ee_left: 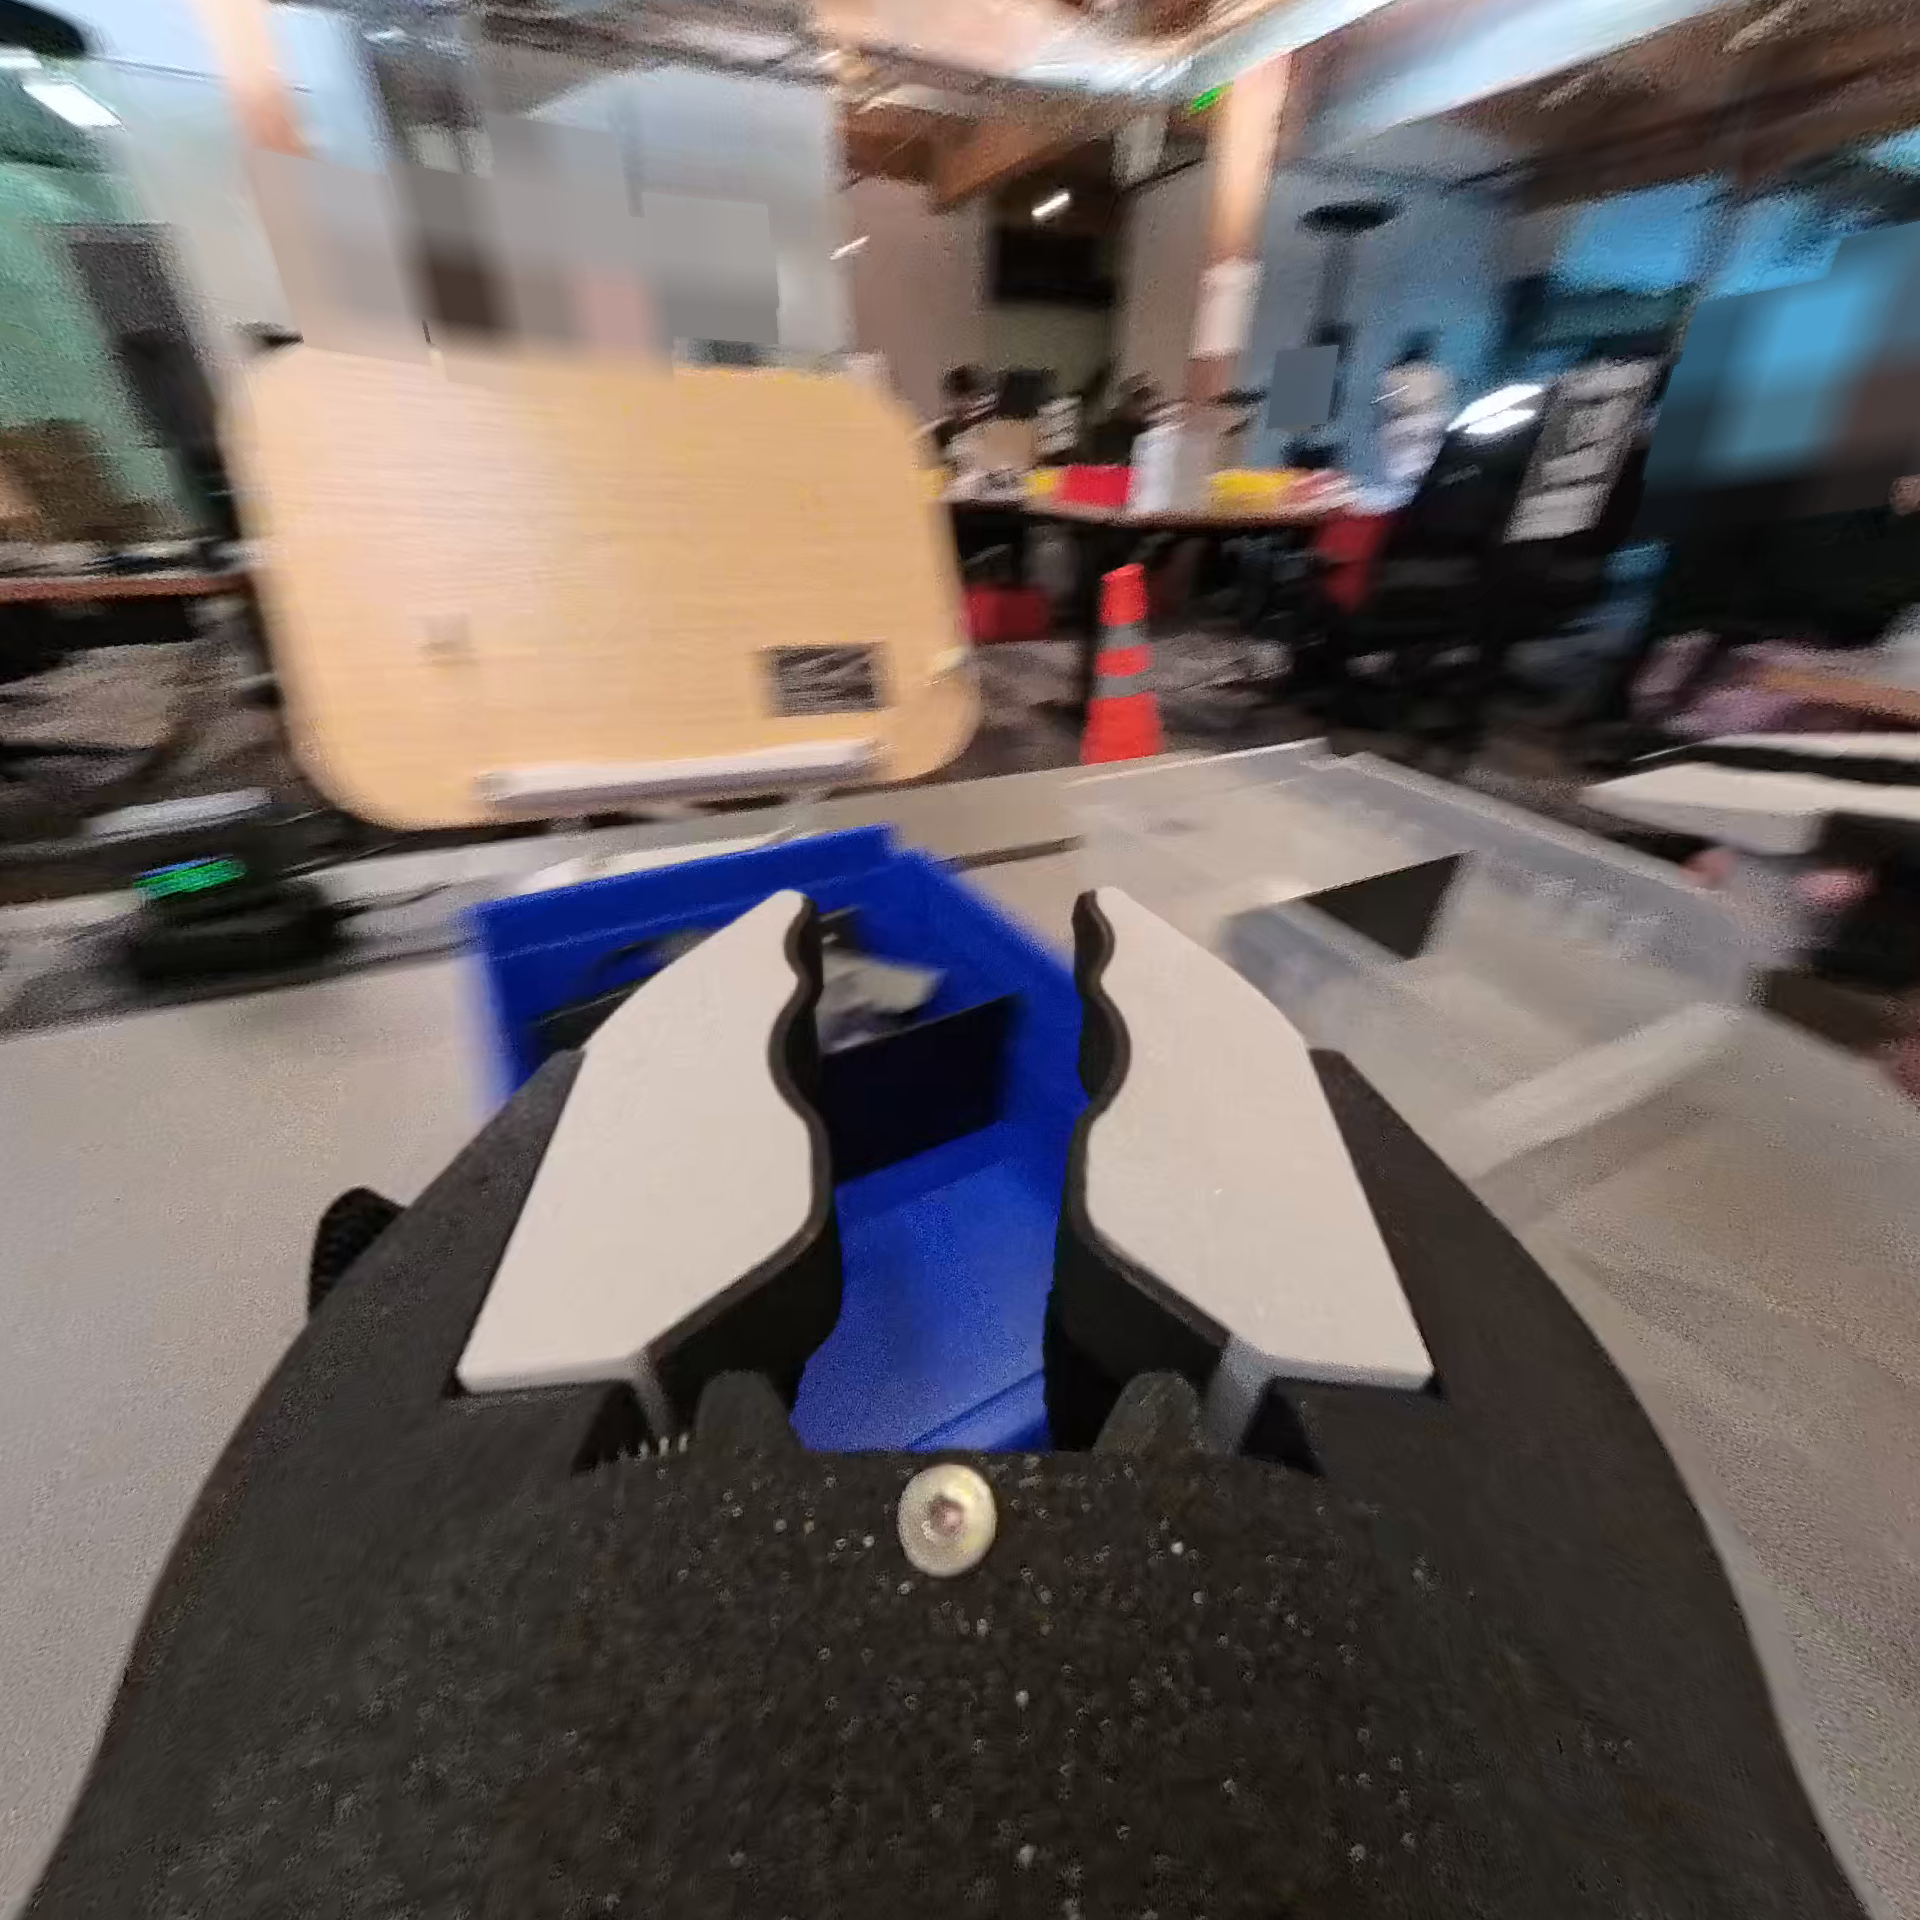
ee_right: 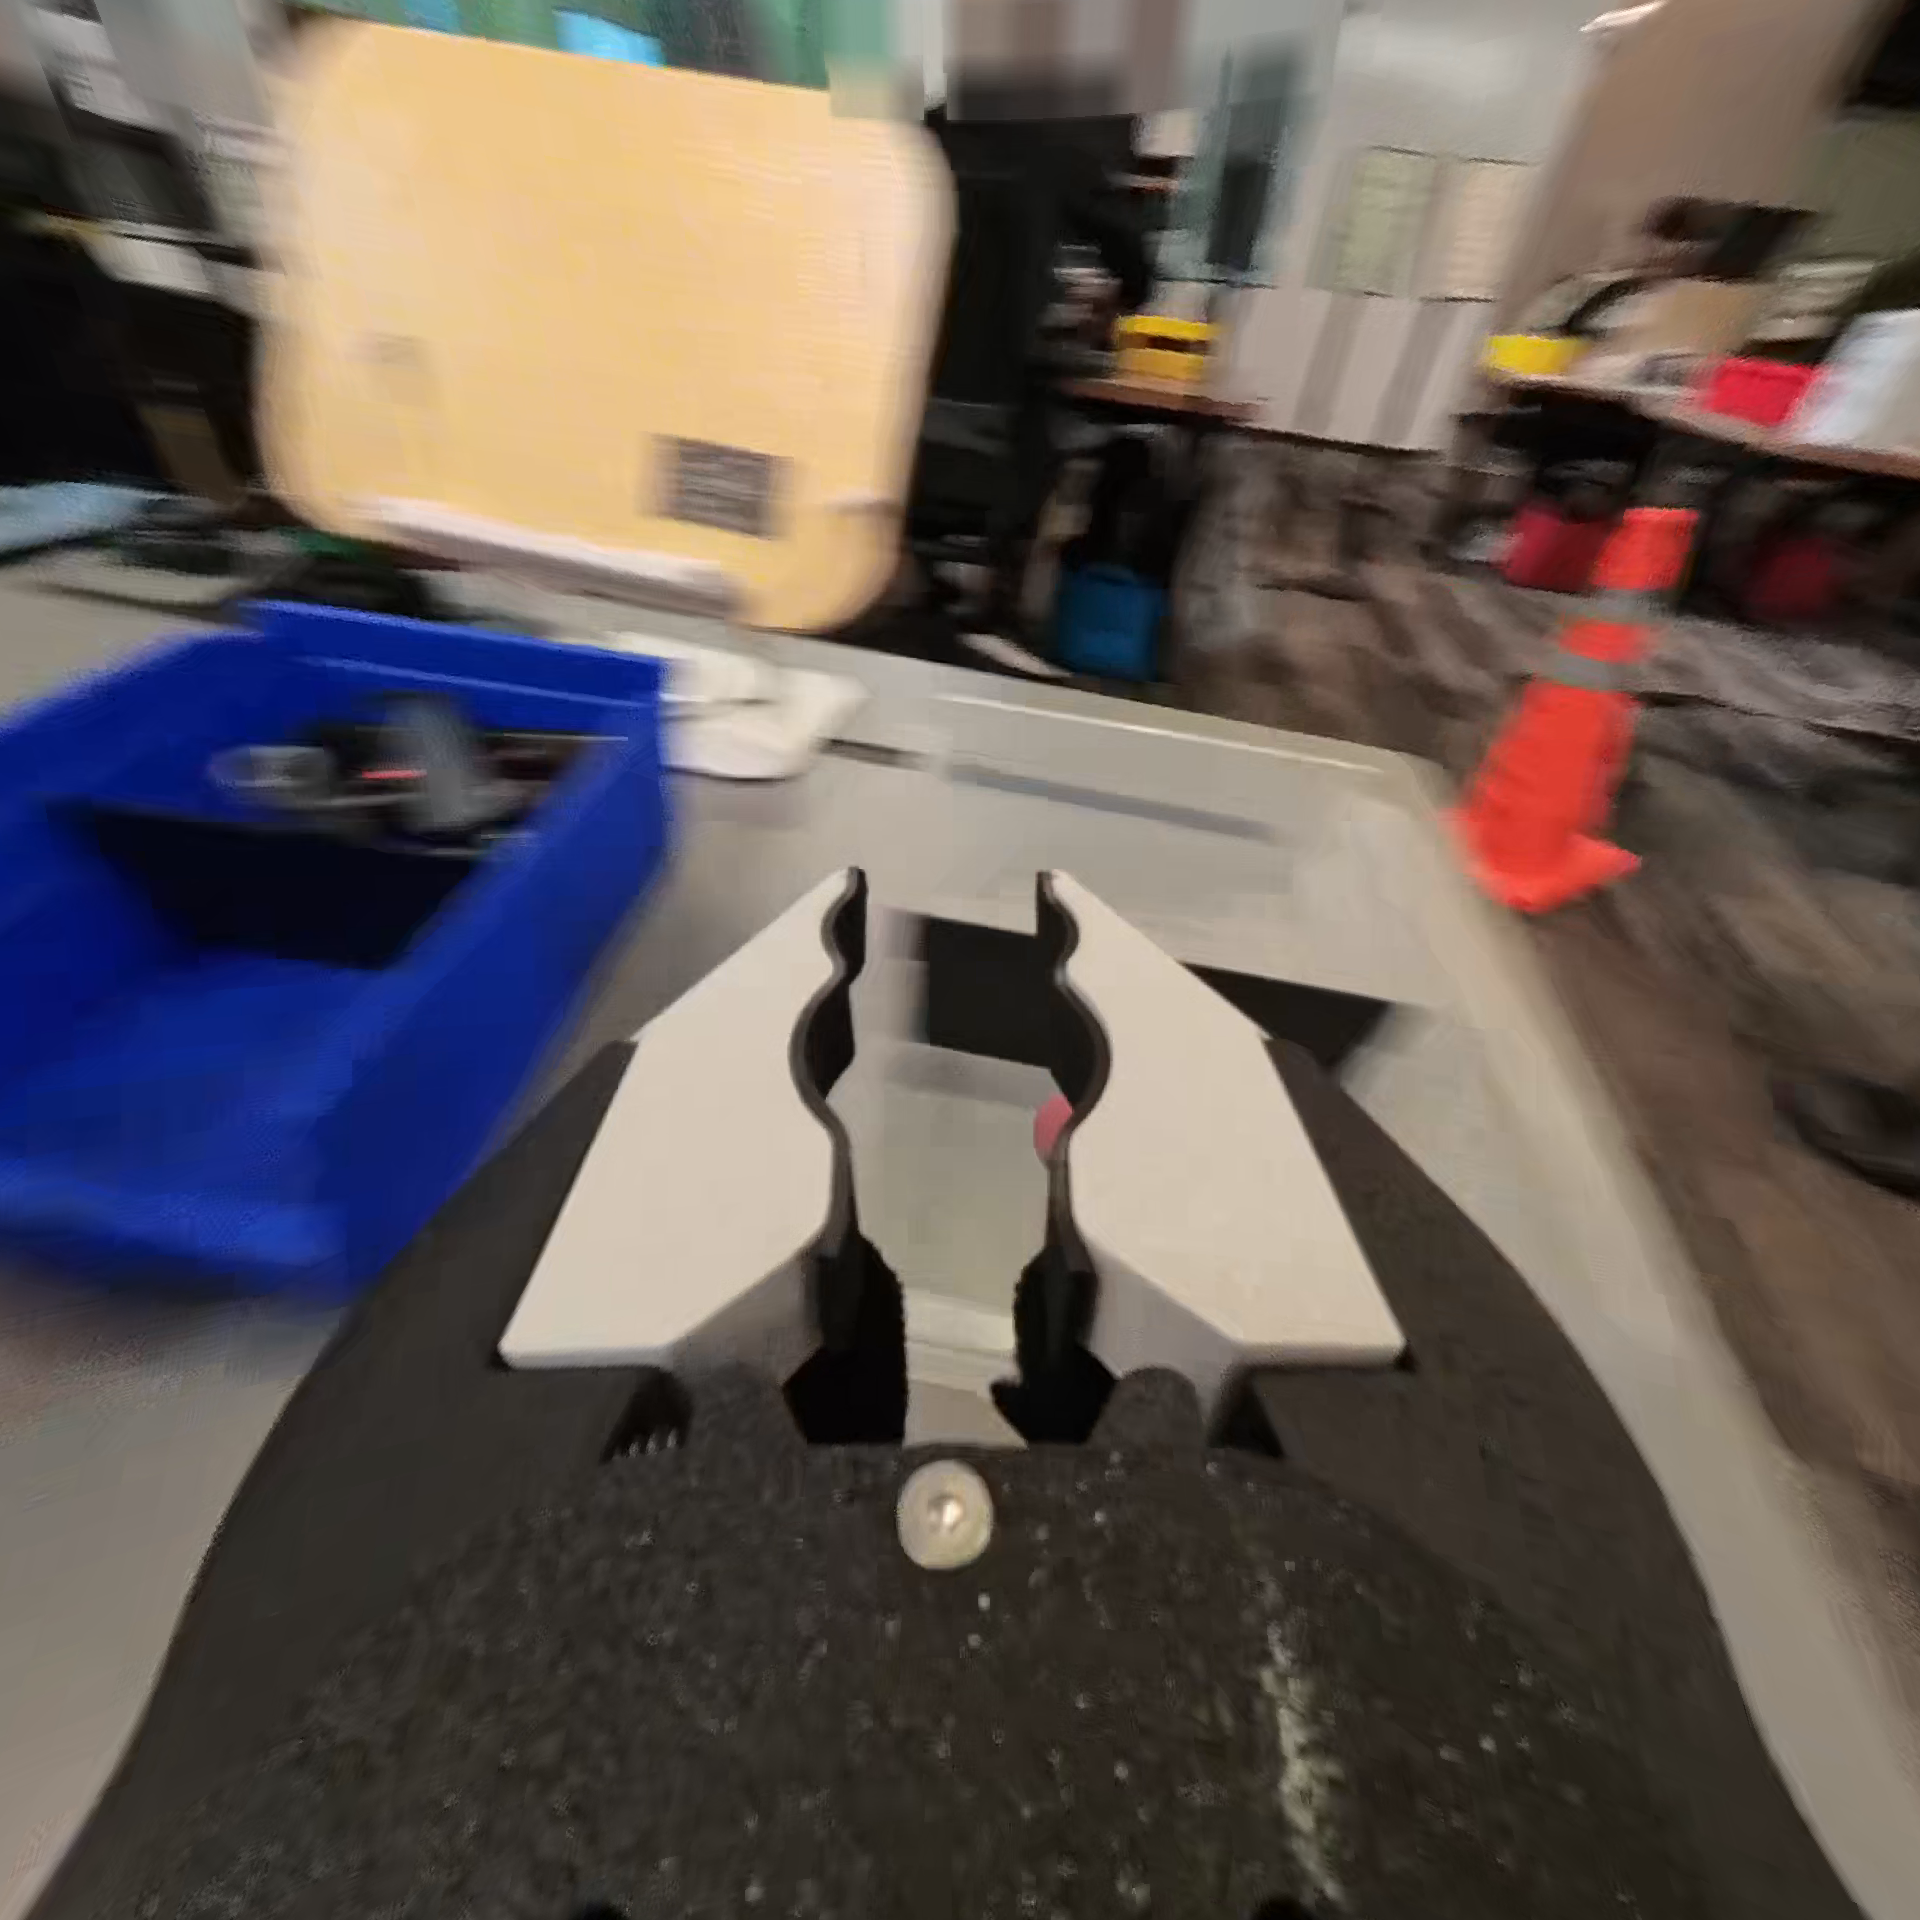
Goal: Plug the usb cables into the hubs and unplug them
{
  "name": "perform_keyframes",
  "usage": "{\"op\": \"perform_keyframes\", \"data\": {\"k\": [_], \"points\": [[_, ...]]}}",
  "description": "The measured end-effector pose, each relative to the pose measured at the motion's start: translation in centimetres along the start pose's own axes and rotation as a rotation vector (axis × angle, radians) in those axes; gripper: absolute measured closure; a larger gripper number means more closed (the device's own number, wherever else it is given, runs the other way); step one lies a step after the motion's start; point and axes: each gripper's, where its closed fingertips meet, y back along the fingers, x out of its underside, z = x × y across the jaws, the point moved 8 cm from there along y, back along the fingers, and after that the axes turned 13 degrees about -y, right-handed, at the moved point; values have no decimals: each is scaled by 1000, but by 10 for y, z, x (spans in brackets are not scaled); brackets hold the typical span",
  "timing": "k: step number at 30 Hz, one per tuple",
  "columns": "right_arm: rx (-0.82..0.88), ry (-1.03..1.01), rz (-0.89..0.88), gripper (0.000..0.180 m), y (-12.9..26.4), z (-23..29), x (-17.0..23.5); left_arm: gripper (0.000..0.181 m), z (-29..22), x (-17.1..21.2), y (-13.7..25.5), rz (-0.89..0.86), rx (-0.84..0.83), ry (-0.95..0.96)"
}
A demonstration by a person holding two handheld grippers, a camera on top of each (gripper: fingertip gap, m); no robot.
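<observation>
Both views are smeared. The left tongs (ee_left: 943, 914) hang spread and empty over the blue bin (ee_left: 935, 1247) on the bench (ee_left: 208, 1195), probably lined up to reach inside, where dark tangled items that may be the cables (ee_right: 395, 769) lie. The right tongs (ee_right: 951, 894) are parted too, holding nothing, aimed past the bin at a clear container (ee_left: 1507, 935). No hub is discernible.

My left camera looks low along my jaws, close over the blue bin (ee_left: 935, 1247); my right faces the table (ee_right: 1143, 748) edge, sharing bin (ee_right: 260, 987) and orange cone (ee_right: 1558, 748).
</observation>
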Motion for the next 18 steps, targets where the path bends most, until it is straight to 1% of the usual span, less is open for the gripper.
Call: {"op": "perform_keyframes", "data": {"k": [2,3,4,6,8,10,11,12,13,16,18], "points": [[-234,-80,73,135,-10,70,14,130,30,25,17,108,-145,-46],[-291,-133,100,127,-14,96,24,130,37,40,23,157,-181,-55],[-293,-153,113,125,-20,113,37,130,40,55,26,208,-187,-43],[-196,-146,138,126,-30,130,65,129,37,81,25,280,-168,-12],[-97,-119,194,127,-40,134,91,130,31,98,18,333,-143,-19],[-5,-102,267,136,-51,137,112,136,26,107,7,390,-120,-45],[62,-71,288,147,-56,136,117,139,26,111,1,432,-129,-59],[68,-43,285,161,-57,139,117,143,27,113,-4,468,-144,-74],[84,-24,270,175,-58,141,116,158,28,114,-7,482,-160,-73],[108,-29,260,176,-57,145,116,176,39,115,-8,478,-160,9],[134,-19,257,177,-54,158,113,177,50,116,-6,467,-148,31]]}}
